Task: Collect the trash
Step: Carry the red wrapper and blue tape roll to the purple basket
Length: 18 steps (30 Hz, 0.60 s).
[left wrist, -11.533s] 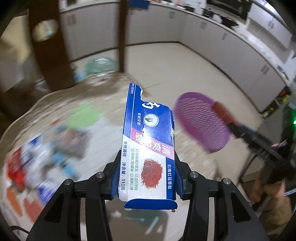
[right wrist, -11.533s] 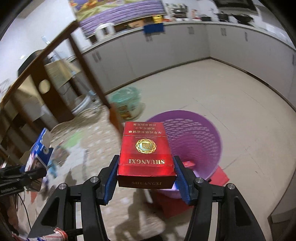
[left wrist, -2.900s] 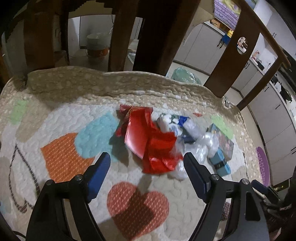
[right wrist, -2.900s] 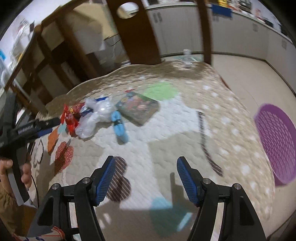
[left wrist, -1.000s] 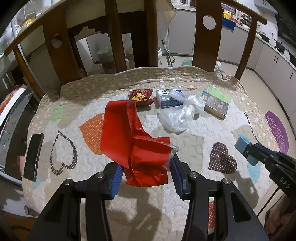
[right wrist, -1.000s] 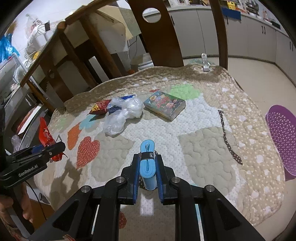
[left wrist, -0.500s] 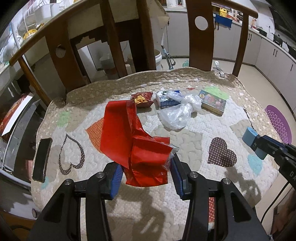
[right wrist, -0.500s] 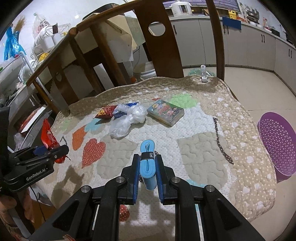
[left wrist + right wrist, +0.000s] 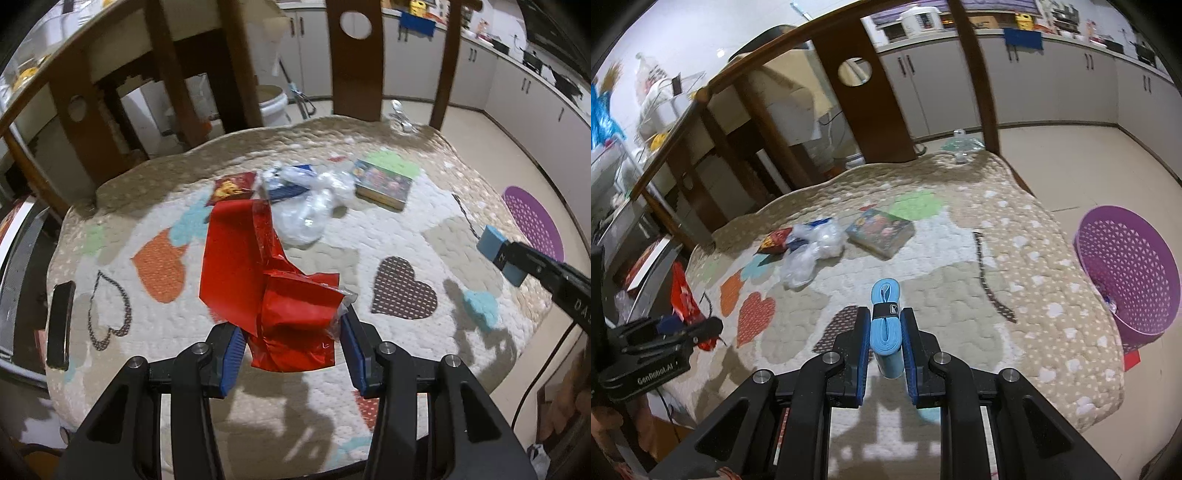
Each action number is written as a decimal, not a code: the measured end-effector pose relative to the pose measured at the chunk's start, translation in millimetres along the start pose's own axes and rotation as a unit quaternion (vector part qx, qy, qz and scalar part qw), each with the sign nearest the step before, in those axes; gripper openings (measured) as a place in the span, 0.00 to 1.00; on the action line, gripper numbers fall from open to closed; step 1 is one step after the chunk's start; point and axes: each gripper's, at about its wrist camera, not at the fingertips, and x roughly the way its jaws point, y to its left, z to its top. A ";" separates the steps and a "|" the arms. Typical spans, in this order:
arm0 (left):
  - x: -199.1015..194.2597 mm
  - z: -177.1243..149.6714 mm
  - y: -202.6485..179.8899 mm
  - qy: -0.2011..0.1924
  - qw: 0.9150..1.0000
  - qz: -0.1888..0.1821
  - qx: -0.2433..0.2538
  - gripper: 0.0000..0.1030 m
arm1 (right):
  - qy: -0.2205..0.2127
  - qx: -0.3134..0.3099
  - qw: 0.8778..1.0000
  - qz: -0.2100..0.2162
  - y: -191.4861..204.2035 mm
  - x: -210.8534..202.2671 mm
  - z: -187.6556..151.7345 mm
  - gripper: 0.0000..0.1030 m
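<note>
Holding two items clear of the quilt for binning: my left tongs (image 9: 290, 356) pinch red wrapper (image 9: 280, 295). Right tongs (image 9: 885, 350) clamp blue roll (image 9: 885, 332); purple basket (image 9: 1134, 273) at right edge, I judge, next.

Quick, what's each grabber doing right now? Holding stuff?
Left gripper: closed, holding the red plastic wrapper.
Right gripper: closed, holding the folded light blue band.
</note>
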 end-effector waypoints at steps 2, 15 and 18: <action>2.7 1.7 -9.0 0.003 1.000 -0.002 0.011 0.44 | -0.003 0.009 1.000 -0.004 -8.8 -1.8 0.3 0.17; 19.9 28.0 -90.7 0.009 0.996 -0.007 0.090 0.44 | -0.024 0.072 0.997 -0.029 -86.3 -17.9 8.6 0.17; 24.5 34.3 -111.9 0.011 0.994 -0.010 0.107 0.44 | -0.029 0.084 0.995 -0.036 -106.3 -24.1 11.2 0.17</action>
